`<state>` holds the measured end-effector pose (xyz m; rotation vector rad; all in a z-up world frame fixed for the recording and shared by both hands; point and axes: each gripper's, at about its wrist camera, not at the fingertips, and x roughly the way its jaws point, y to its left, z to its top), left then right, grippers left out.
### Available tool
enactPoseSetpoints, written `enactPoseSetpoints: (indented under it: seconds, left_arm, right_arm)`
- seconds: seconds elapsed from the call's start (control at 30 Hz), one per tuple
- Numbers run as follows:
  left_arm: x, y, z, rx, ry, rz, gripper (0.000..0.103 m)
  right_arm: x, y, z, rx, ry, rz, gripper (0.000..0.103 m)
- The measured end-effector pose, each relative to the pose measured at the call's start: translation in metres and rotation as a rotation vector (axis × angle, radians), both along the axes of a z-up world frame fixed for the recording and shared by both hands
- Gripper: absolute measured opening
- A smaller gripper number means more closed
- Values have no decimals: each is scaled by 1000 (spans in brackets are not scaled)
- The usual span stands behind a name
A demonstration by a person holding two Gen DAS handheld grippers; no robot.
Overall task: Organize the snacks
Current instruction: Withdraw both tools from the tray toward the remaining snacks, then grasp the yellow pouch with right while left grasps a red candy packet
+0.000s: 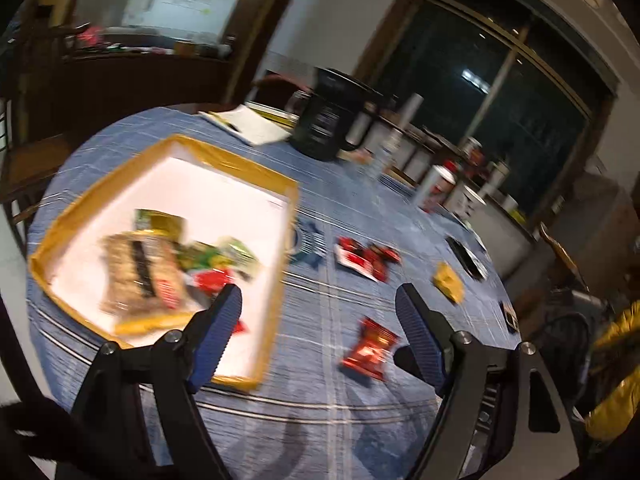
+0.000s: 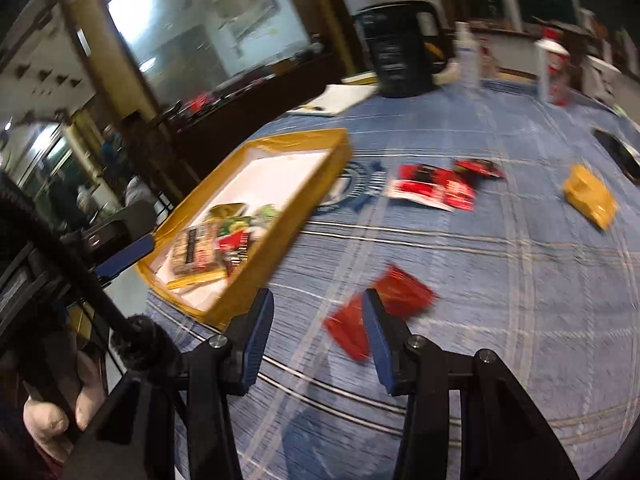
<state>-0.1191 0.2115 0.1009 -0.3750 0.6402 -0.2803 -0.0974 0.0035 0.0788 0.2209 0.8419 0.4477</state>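
Observation:
A shallow box with a yellow rim (image 1: 256,168) (image 2: 320,184) lies on the blue checked tablecloth and holds several snack packets (image 1: 148,268) (image 2: 208,244). Loose on the cloth are a small red packet (image 1: 370,350) (image 2: 380,312), a group of red packets (image 1: 366,258) (image 2: 438,186) and a yellow packet (image 1: 450,280) (image 2: 590,194). My left gripper (image 1: 320,304) is open and empty, above the box's near right corner, with the small red packet between its fingers in view. My right gripper (image 2: 318,310) is open and empty above the cloth; its right finger (image 2: 380,336) overlaps the small red packet.
A black mug (image 1: 328,120) (image 2: 400,52), a white notepad (image 1: 248,124) (image 2: 340,98), a bottle (image 2: 468,52) and a red-and-white can (image 1: 436,188) (image 2: 554,68) stand at the far side. A dark phone (image 1: 466,256) (image 2: 618,152) lies at the right. The table edge is near on the left.

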Motion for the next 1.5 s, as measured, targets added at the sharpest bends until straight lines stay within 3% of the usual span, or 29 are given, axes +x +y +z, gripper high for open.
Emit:
enactPoseSetpoints:
  seconds: [0.37, 0.67, 0.8, 1.1, 1.23, 1.33, 1.5]
  left_arm:
    - [-13, -68, 10, 79, 7, -104, 82]
    - [-8, -84, 3, 104, 39, -117, 82]
    - [-7, -80, -5, 114, 64, -103, 82]
    - [8, -93, -34, 143, 156, -142, 82]
    - [9, -99, -38, 173, 165, -165, 82]
    - [12, -99, -41, 180, 172, -173, 82]
    - [22, -98, -49, 187, 189, -188, 82]
  right_arm:
    - [-17, -56, -8, 69, 5, -79, 46]
    - [-19, -95, -16, 88, 14, -134, 46]
    - [-11, -128, -16, 48, 14, -195, 46]
    - [56, -187, -14, -53, 40, -265, 52]
    - [100, -204, -14, -120, 12, -259, 69]
    - [136, -216, -23, -168, 51, -269, 69]
    - [167, -220, -45, -153, 128, -231, 69]
